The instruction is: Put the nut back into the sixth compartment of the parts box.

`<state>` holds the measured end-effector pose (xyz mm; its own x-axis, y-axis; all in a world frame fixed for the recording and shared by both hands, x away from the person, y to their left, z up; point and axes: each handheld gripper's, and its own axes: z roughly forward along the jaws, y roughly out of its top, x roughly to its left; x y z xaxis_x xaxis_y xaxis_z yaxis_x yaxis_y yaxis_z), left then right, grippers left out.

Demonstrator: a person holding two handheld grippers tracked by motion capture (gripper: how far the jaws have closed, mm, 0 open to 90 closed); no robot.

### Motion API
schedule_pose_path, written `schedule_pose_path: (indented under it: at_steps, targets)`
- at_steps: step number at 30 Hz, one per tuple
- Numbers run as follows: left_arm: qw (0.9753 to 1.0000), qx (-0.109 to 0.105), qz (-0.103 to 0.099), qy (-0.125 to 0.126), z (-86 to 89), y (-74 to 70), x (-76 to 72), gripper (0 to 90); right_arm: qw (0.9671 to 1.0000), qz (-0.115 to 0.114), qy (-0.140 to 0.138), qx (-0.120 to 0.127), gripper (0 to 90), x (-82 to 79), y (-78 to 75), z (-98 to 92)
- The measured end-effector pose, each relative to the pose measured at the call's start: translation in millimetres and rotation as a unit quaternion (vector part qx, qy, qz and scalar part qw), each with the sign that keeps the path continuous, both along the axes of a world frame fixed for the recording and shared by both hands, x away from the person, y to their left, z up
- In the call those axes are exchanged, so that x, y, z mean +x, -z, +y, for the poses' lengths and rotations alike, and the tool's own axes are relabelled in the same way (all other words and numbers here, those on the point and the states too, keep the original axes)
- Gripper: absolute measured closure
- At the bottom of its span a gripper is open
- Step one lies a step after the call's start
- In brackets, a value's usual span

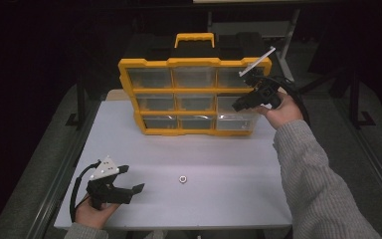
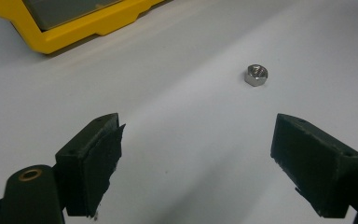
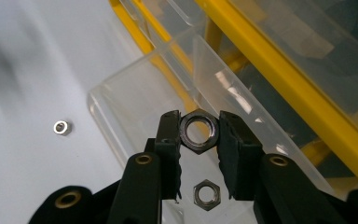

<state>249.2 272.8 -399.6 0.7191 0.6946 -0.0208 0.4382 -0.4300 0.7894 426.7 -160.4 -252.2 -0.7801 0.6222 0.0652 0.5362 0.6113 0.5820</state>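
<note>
Pinching a large steel hex nut (image 3: 199, 131) over a clear plastic drawer (image 3: 135, 116), right gripper (image 3: 199, 140) clamped, left gripper (image 2: 196, 163) spread wide near a small silver nut (image 2: 256, 75)

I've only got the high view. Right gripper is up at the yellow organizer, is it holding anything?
Observer: Yes. The right gripper is shut on a large hex nut, held edge to edge between its jaws.
Operator: Over what?
Observer: Over a pulled-out clear drawer of the organizer; a second hex nut lies in it, below the held one.
Operator: And the white speck mid-table?
Observer: A small hex nut, lying flat ahead of the open left gripper, nearer its right jaw.
</note>
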Motion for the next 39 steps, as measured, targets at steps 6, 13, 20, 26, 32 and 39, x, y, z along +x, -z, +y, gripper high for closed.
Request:
schedule_pose_path:
  at_steps: [6, 13, 20, 26, 32, 39]
  targets:
    - [1.0000, -0.001, 0.001, -0.001, 0.4, -0.1, -0.2, 16.0, 1.0000, 0.006, -0.001, -0.002, 69.2, 4.5, 11.6, 1.2]
    - [1.0000, 0.000, 0.001, -0.001, 0.8, -0.5, -0.2, 16.0, 0.9998, 0.009, -0.011, -0.010, 68.7, 4.7, 20.6, 5.5]
    - [1.0000, 0.003, -0.002, 0.002, 0.0, -0.2, 0.1, 16.0, 1.0000, -0.002, -0.007, -0.004, 64.9, 1.1, 17.2, 4.6]
    - [1.0000, 0.000, 0.000, 0.000, -0.1, -0.1, -0.1, 16.0, 0.9998, -0.018, 0.004, 0.003, 63.6, -4.0, 9.1, -0.8]
    - [1.0000, 0.002, -0.001, 0.002, -0.4, 0.1, 0.3, 16.0, 0.9993, -0.028, 0.006, 0.025, 61.8, -11.7, -7.0, -7.0]
    - [1.0000, 0.002, -0.003, 0.002, -0.8, -0.3, 0.3, 16.0, 0.9988, -0.035, -0.013, 0.032, 59.6, -30.2, -22.4, -3.2]
